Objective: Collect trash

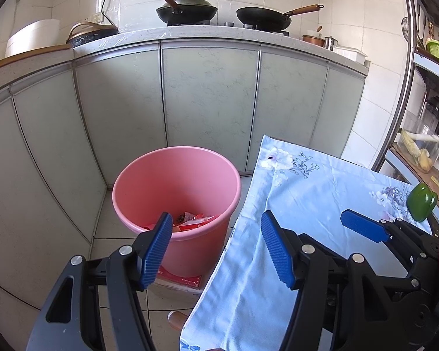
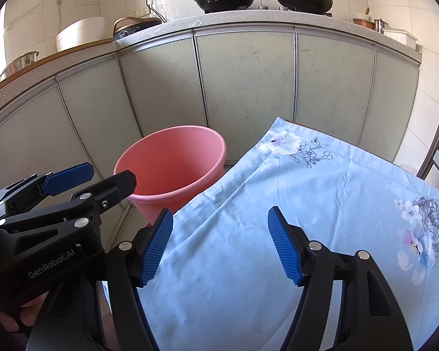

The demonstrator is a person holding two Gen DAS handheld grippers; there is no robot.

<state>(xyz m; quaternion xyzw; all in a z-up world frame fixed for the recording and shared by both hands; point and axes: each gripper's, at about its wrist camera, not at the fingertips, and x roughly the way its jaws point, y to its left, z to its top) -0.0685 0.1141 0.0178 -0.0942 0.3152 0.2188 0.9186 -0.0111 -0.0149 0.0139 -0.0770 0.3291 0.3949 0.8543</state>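
A pink bucket [image 1: 175, 187] stands on the floor by the cabinets, with red wrappers [image 1: 194, 222] lying in its bottom. It also shows in the right wrist view [image 2: 172, 163]. My left gripper [image 1: 216, 248] is open and empty, held above the gap between the bucket and the table's left edge. My right gripper [image 2: 219, 245] is open and empty over the light blue floral cloth [image 2: 322, 204]. It shows in the left wrist view [image 1: 365, 231] to the right of my left one. The left gripper shows at the left of the right wrist view [image 2: 85, 181].
A green pepper [image 1: 421, 206] sits on the cloth at the right. A red box [image 1: 181, 280] lies under the bucket. Grey cabinets [image 1: 207, 96] stand behind, with two pans [image 1: 187, 10] on the counter. A metal shelf rack [image 1: 406, 67] stands at the right.
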